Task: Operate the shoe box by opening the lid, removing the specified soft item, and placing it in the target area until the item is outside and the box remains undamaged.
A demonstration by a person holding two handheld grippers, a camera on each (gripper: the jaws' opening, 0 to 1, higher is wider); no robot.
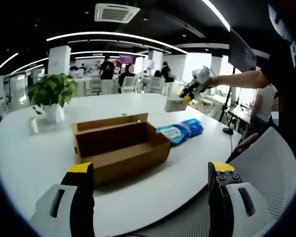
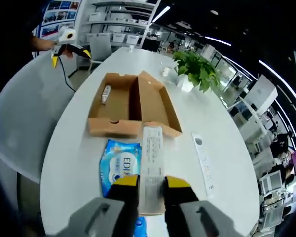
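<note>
Table (image 1: 34,163): white, oval, carrying every item listed below.
Shoe box (image 1: 119,148): brown cardboard, lid open and folded back flat beside the tray in the right gripper view (image 2: 133,104); it sits mid-table, toward the near edge in the left gripper view.
Box contents: one small pale object (image 2: 105,94) lies on the box floor, too small to identify.
Soft pack (image 1: 181,131): blue and white, lying on the table just beside the box, outside it; in the right gripper view (image 2: 117,165) it lies below the held carton.
Carton (image 2: 151,165): long, white, printed, raised above the table.
Right gripper (image 2: 151,183): jaws pinched on the carton's near end; in the left gripper view (image 1: 186,97) it is held aloft over the far edge.
Left gripper (image 1: 151,170): jaws spread wide, nothing between them, at the near edge.
Potted plant (image 1: 53,96): green, white pot, near the table's far edge.
Flat white strip (image 2: 203,160): lies on the table, apart from the box.
</note>
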